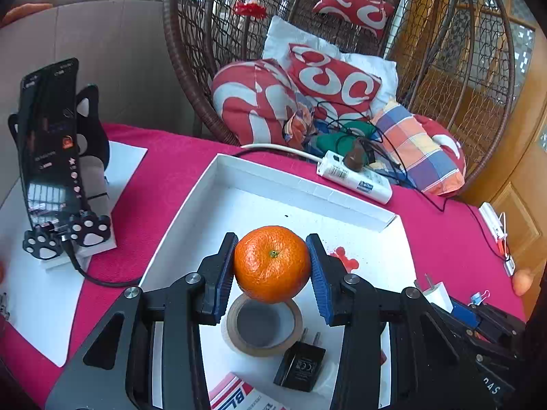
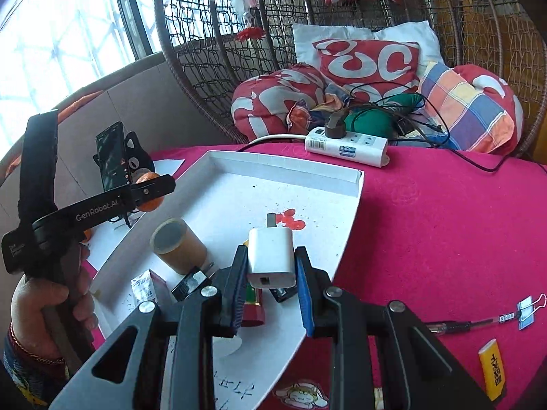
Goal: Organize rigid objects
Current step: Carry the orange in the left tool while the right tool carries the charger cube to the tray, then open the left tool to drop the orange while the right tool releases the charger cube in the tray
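Orange (image 1: 272, 263) is seen in the left wrist view clamped between the blue pads of the left gripper (image 1: 272, 270), held in the air above the white tray (image 1: 218, 184), with a roll of tape (image 1: 263, 328) directly below it and a black plug adapter (image 1: 300, 365) just beside that roll. Because the fruit is round and gripped only at its two sides, it could be squeezed out or rolled from the pads if the hold were loosened too high; a drop onto the tape roll's rim would probably send it rolling toward the tray's low wall. In the right wrist view, a white charger (image 2: 271, 256) is pinched by the closed jaws of the right gripper (image 2: 271, 275) above the tray's near part, over a red item (image 2: 254, 307) that cannot be identified. The charger is held near its lower end, so it could be tipped or twisted in the pads if bumped. The left gripper (image 2: 150, 191) is also seen here, carried over the same tray, so a collision between the two tools could be caused if both were lowered together. Small clutter already in the tray might be knocked aside by a careless release.
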